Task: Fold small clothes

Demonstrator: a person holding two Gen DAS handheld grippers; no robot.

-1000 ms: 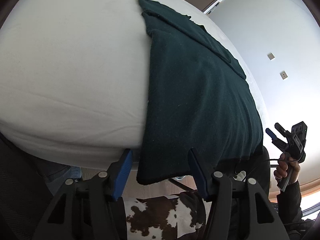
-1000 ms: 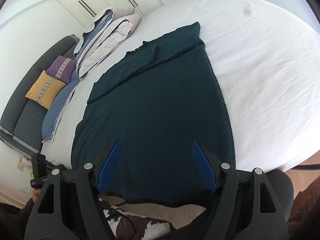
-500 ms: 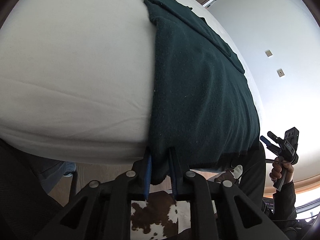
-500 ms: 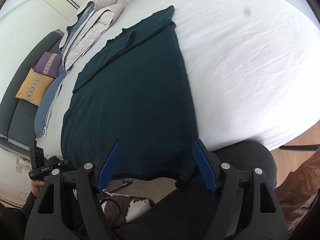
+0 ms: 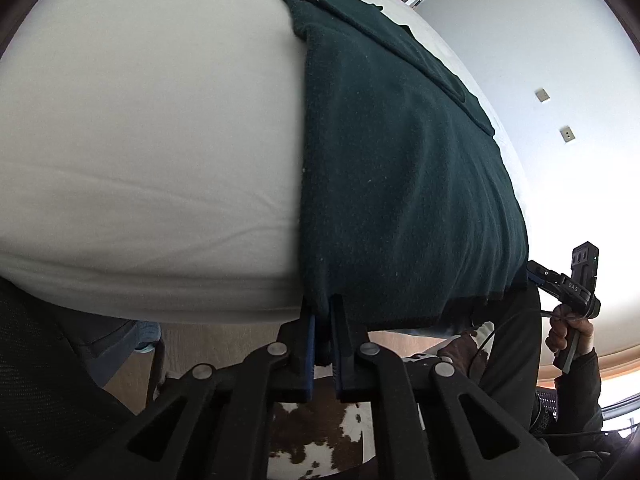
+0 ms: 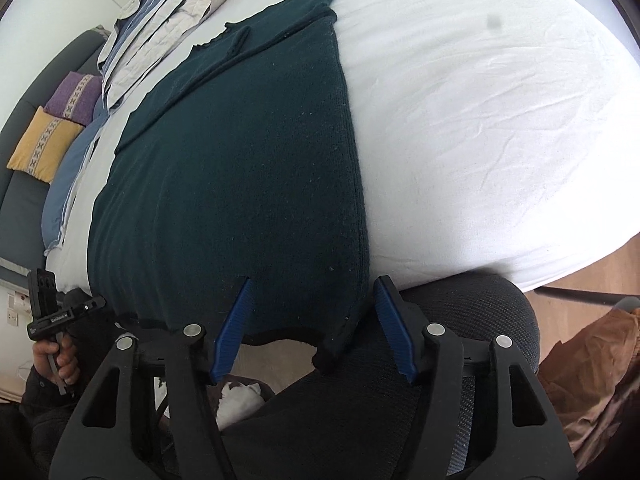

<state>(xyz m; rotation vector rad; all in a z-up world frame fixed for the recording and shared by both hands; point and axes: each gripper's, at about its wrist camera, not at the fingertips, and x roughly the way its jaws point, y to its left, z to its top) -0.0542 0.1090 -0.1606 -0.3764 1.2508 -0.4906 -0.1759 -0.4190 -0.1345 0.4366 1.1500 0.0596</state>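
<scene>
- My left hand-held gripper is clenched on the near left corner of the dark green sweater, its 2 blue fingers pressed together with the hem pinched between them.
- My right hand-held gripper is released: its 2 blue fingers stand wide apart, with the sweater's near right corner hanging loose between them and touched by neither.
- The sweater lies flat along the white bed, its length running from the near edge toward the far side, and its bottom hem drapes over the near edge of the bed.
- At the far end of the sweater, 1 sleeve is folded across the body, just below the neckline.
- In the left wrist view, my right hand shows at the right, gripping the handle of its tool beside the sweater's hem.
- In the right wrist view, my left hand shows at the lower left, wrapped around its handle near the hem's other end.
- A stack of folded bedding sits at the far left corner of the bed, beside the sweater's far end.
- A dark sofa stands past the left edge of the bed, carrying a purple cushion and a yellow cushion touching each other.
- A brown and white cowhide rug lies on the floor below the near edge of the bed.
</scene>
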